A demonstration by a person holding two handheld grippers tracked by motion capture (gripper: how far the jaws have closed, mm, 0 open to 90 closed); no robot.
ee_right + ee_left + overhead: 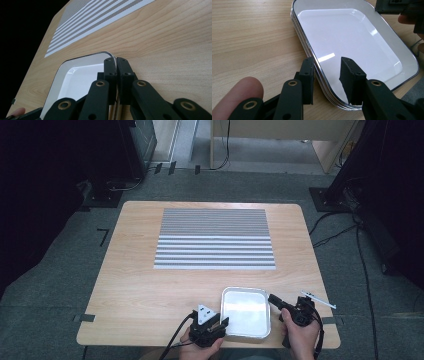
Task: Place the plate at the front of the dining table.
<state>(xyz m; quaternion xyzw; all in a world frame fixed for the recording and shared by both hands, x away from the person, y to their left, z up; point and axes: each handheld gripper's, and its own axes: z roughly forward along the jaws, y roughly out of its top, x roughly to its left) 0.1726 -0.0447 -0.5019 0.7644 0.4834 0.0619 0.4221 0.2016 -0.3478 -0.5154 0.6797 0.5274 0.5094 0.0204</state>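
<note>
- Two grippers are in my hands at the near edge of the wooden counter (140, 270), one at each side of a white tray (246, 312).
- Left gripper (327, 65): jaws parted to a moderate gap, straddling the near rim of the tray. One jaw stands outside the rim over the wood; the other stands over the tray's white floor. Nothing is clamped between them.
- Right gripper (116, 65): jaws pressed together on the tray's thin dark-edged rim at its corner, seen in the right gripper view; the rim runs into the seam between the jaws.
- Tray position: directly ahead of the left gripper and to the inner side of the right gripper. In the high view it lies flat on the counter between the left gripper (223, 322) and the right gripper (274, 299).
- Tray contents: bare glossy floor with light reflections.
- Striped mat (215, 239): grey and white, flat on the counter, well beyond both grippers and apart from the tray.
- Thin white stick-like item (318, 299): on the counter just outside the right gripper; its kind cannot be determined.
</note>
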